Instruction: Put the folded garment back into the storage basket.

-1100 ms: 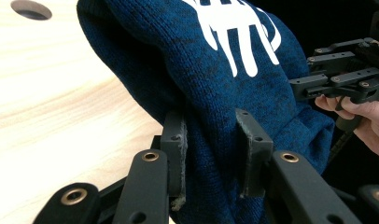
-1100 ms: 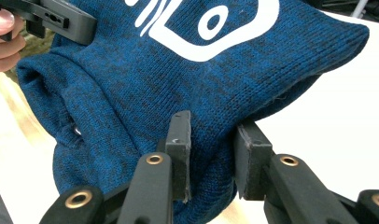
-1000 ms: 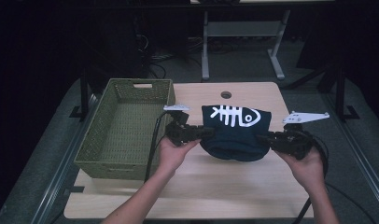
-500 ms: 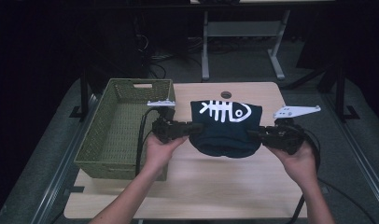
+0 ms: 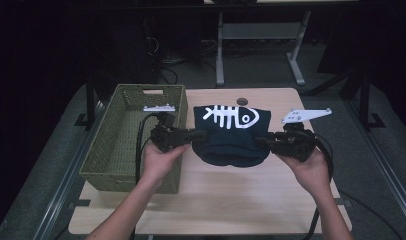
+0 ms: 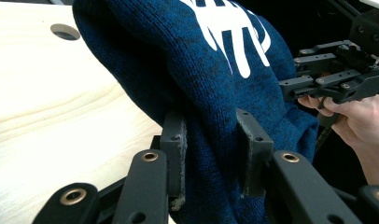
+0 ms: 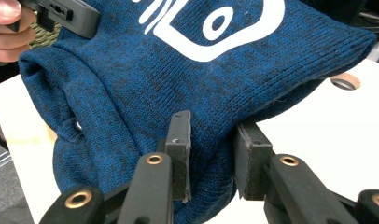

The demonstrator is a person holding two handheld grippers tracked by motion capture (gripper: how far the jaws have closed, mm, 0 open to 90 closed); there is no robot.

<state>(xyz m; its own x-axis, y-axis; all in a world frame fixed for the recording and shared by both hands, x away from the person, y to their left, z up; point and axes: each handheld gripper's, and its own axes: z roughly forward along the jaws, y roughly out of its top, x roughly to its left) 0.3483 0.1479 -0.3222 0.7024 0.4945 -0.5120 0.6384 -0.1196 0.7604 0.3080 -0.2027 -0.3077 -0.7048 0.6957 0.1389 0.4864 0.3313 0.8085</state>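
A folded dark blue knit sweater (image 5: 230, 136) with a white fish-skeleton print hangs above the wooden table (image 5: 211, 200), held from both sides. My left gripper (image 5: 197, 135) is shut on the sweater's left edge; in the left gripper view the thick fold (image 6: 211, 93) is pinched between the pads, gripper (image 6: 211, 149). My right gripper (image 5: 263, 141) is shut on the sweater's right edge, and the right gripper view shows the blue knit (image 7: 178, 79) bunched between its jaws, gripper (image 7: 211, 158). The sweater's lower part sags between the two grips.
An olive woven basket (image 5: 116, 150) stands on the table's left side, right beside my left hand. A round hole (image 5: 242, 101) is in the tabletop's far edge. A metal stand (image 5: 261, 35) rises behind the table.
Both grippers have carried the sweater to the left, toward the basket, and a little higher off the table. Both keep their hold.
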